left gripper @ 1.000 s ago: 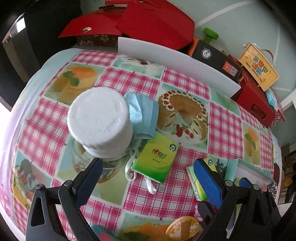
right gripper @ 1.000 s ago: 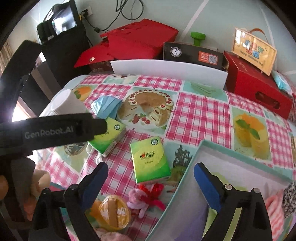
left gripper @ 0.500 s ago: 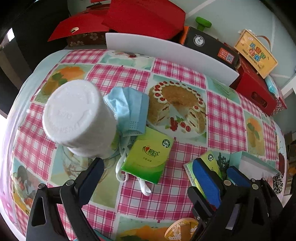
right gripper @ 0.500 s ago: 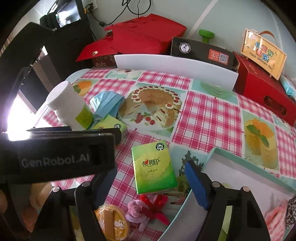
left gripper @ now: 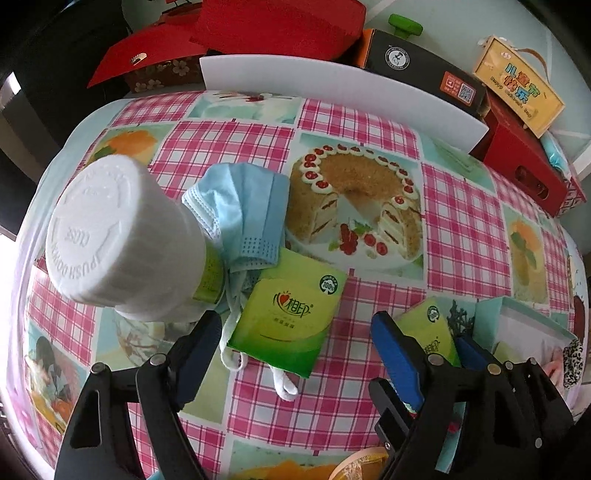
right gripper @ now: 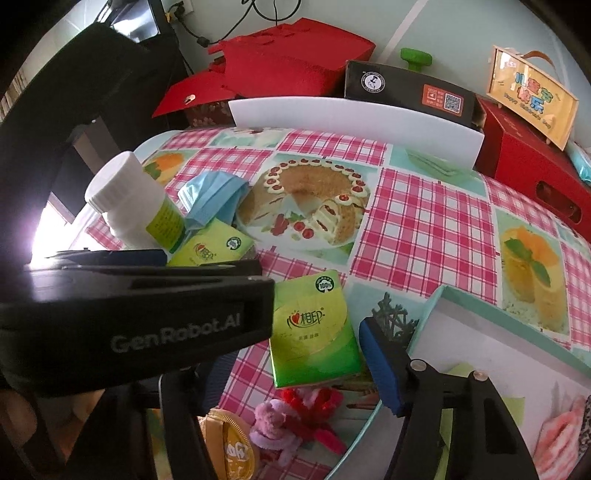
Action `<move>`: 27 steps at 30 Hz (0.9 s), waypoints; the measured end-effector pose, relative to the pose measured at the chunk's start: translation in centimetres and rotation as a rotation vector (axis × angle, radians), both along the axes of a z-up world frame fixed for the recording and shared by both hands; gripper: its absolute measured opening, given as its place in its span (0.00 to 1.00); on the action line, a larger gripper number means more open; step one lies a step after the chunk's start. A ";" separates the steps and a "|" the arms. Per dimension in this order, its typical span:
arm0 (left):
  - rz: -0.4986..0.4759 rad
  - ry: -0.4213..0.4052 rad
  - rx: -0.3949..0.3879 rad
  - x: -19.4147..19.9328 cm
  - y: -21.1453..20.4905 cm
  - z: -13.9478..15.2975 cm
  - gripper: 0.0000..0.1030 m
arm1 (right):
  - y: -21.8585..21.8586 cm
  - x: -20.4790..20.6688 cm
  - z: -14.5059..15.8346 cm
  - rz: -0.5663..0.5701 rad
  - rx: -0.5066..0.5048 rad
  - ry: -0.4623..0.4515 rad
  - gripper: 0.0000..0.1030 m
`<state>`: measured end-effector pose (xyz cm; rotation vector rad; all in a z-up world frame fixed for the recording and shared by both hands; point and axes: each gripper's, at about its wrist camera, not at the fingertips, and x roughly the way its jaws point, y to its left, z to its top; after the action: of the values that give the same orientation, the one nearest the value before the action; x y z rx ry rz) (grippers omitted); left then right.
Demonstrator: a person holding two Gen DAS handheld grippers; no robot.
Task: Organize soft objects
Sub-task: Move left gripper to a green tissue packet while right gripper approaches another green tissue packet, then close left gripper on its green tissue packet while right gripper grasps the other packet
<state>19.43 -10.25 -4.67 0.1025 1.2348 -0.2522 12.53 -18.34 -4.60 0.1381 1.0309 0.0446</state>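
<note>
Surface: checked pink tablecloth (left gripper: pixel 458 229) with cake prints; red gift boxes (left gripper: pixel 280 26) and a white board (left gripper: pixel 332 92) stand along the top of both frames.
White bottle: white bottle (left gripper: pixel 122 240), left of centre in my left view, upright, hard, no business of this step; its base sits just beside my left finger.
Face mask: blue face mask (left gripper: pixel 243 210), centre-left, crumpled, leaning on the bottle, its loops trailing under the near tissue pack.
Near tissue pack: first tissue pack (left gripper: pixel 291 314), lower centre of the left view, lying on the mask loops.
Left gripper: left gripper (left gripper: pixel 295 343), jaws closing around the first pack, pads not yet on it; grasping nothing.
Second tissue pack: second tissue pack (right gripper: pixel 314 328), lower centre of the right view, flat on the cloth, just beside the box corner.
Right gripper: right gripper (right gripper: pixel 295 373), jaws closing with the second pack between them, no contact seen; its left finger is mostly hidden behind my other tool.
Storage box: teal box (right gripper: pixel 439 295), lower right, open, likely destination.
Advice: I should seat the pads on the packs' long edges, squeeze gently, and lift the first pack slowly, lest the loops drag the mask or tip the bottle.
</note>
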 end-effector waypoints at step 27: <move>-0.023 0.032 -0.012 -0.2 -0.2 -0.6 0.52 | 0.4 0.1 -0.8 0.009 -0.086 0.014 0.51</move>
<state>19.22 -10.49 -5.28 0.1021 1.2647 -0.2821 12.60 -17.95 -5.39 0.0563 1.0459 0.0073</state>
